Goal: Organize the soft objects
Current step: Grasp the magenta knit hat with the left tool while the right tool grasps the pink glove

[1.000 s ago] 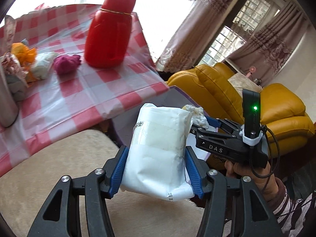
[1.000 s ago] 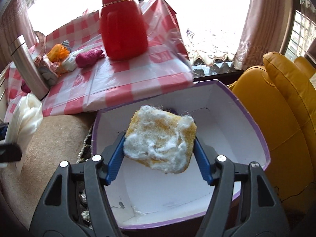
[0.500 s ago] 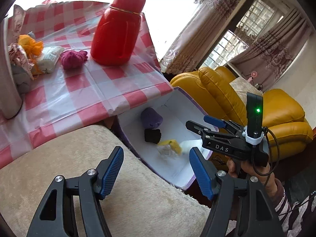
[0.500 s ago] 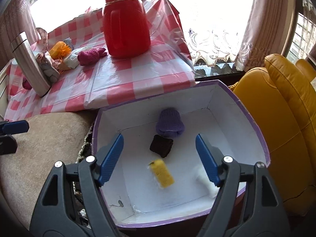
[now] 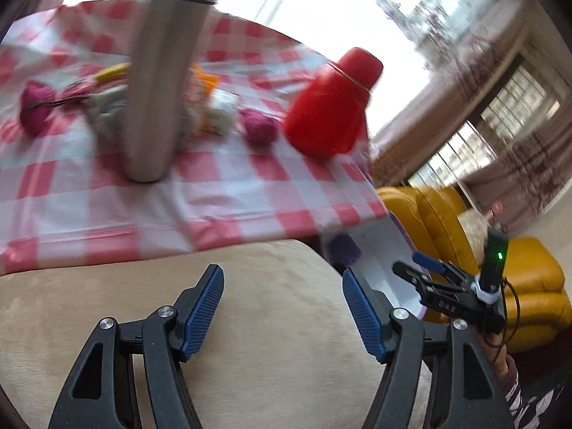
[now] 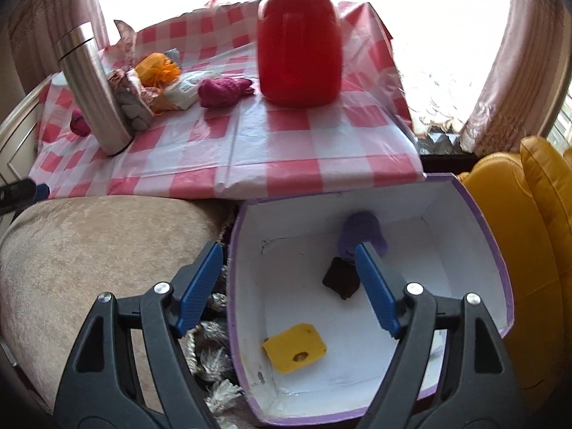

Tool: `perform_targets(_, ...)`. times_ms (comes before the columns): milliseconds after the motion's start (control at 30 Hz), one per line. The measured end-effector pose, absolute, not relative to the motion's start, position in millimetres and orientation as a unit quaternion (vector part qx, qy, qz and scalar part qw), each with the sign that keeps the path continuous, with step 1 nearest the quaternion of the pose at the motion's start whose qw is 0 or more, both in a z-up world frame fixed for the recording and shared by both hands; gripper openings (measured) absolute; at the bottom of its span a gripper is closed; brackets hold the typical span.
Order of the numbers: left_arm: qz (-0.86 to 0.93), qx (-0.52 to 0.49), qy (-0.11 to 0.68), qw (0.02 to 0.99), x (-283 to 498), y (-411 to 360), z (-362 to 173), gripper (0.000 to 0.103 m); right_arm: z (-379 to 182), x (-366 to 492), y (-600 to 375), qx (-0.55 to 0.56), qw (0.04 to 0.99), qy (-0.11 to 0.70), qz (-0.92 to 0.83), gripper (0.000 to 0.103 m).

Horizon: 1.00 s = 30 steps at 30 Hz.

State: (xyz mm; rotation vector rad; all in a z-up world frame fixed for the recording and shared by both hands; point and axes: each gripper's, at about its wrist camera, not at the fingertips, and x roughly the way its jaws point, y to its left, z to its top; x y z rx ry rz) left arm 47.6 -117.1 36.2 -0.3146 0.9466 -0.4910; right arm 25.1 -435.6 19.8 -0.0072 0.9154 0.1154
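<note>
Both our grippers are empty, jaws spread. The left gripper (image 5: 282,307) hangs over the beige cushion (image 5: 107,304); its jaws have just been opening, nothing between them. The right gripper (image 6: 289,282) is above the white box (image 6: 464,221), which contains a purple knit piece (image 6: 361,232), a dark piece (image 6: 339,279) and a yellow sponge (image 6: 295,346). More soft items, including a magenta knit piece (image 6: 221,91), lie on the checked tablecloth (image 6: 286,150) between the steel flask (image 6: 94,89) and the red jug (image 6: 298,43).
</note>
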Motion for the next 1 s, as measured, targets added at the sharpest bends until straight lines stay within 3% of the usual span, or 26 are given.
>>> perform_targets(467,-0.041,-0.214,0.412,0.885,104.4,27.8,36.5,0.070,28.9,100.0,-371.2,-0.019,0.894,0.435,0.108,0.079)
perform_targets(1000,0.050,-0.225,0.389,0.892,210.2,103.3,36.5,0.070,32.5,197.4,-331.1,-0.044,0.903,0.416,0.096,0.081)
